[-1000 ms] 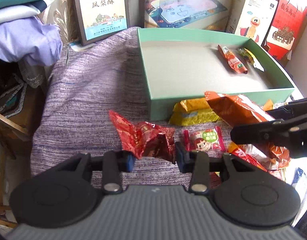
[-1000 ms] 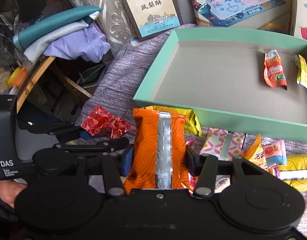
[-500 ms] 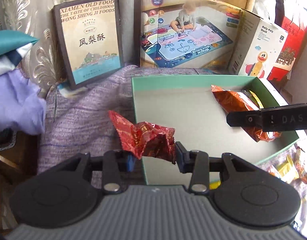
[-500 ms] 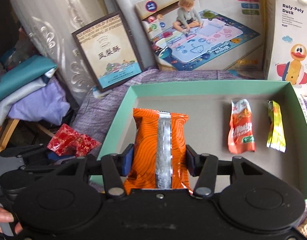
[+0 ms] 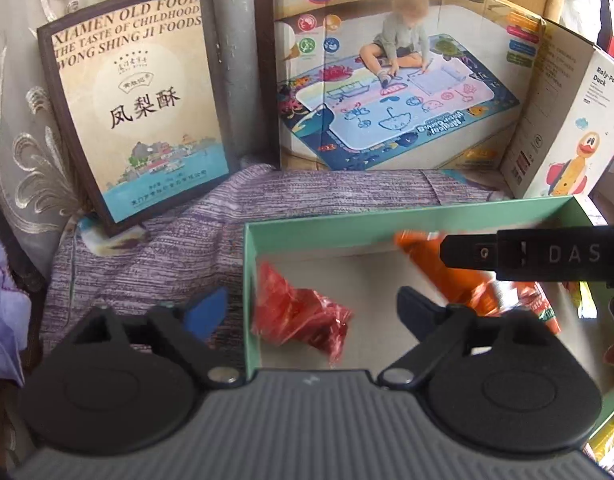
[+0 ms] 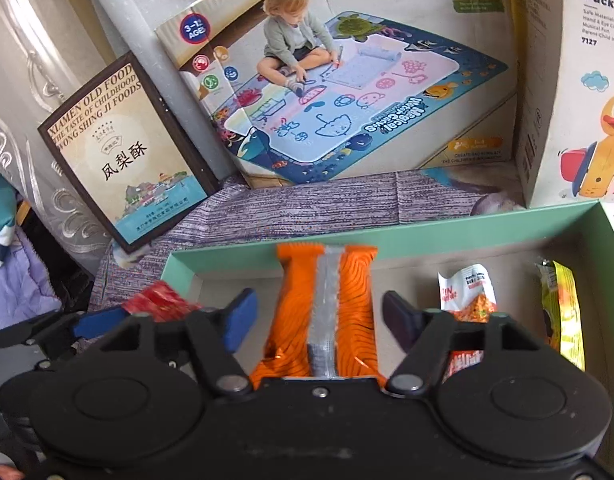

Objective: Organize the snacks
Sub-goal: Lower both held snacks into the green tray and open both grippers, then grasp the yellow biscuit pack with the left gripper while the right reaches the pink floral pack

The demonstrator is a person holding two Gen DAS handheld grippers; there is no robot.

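Both of your grippers have just been opening over the green box (image 5: 251, 280). The left gripper (image 5: 311, 312) stands wide, and the red snack packet (image 5: 303, 320) sits between its jaws, clear of both pads, blurred as though dropping onto the box floor near the 9 o'clock wall. The right gripper (image 6: 319, 320) is spread too, with the orange snack bag (image 6: 327, 300) between its jaws but no longer pressed by either pad; the bag reaches toward the 12 o'clock wall.

By my reading, this double delivery is nearly done. The right wrist view shows two more snacks already inside, an orange-and-white sachet (image 6: 469, 292) at 3 o'clock of the bag and a yellow packet (image 6: 559, 312) beyond it. Whether any snacks are left outside the box, neither view shows.

Only the left wrist view shows the red packet fully inside the wall; the right view catches just its corner. Only the right view shows the sachet and yellow packet clearly.
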